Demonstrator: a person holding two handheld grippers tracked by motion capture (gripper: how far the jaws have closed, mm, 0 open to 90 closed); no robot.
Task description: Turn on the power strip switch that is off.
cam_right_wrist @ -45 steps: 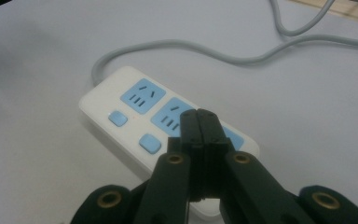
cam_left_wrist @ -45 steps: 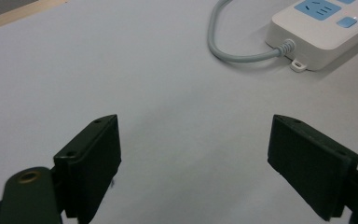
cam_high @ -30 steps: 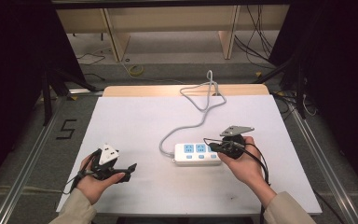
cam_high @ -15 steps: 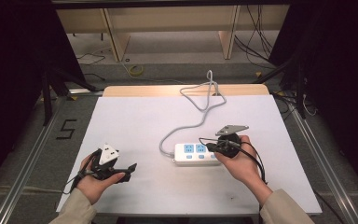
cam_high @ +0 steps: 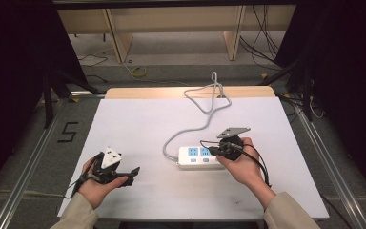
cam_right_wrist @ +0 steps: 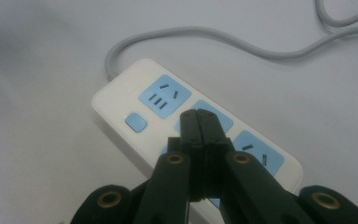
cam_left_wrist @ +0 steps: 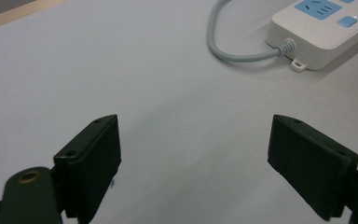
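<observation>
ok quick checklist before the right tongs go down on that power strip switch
1. Right tongs shut to a single tip: ok.
2. Tip lined up over a blue switch button: not ok, it sits over the middle socket.
3. Tip touching the power strip: cannot tell.
4. Strip flat on the white table: ok.
5. Grey cable away from the tip: ok.
6. Left tongs open, apart from the strip: ok.

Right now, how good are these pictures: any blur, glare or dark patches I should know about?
High view: the table is evenly lit, its surroundings dark. Left gripper view: the power strip is sharp enough, the near black pads a little soft. Right gripper view: the power strip looks soft, the far corners shaded grey; the right tongs are shut above it. No harsh glare.
</observation>
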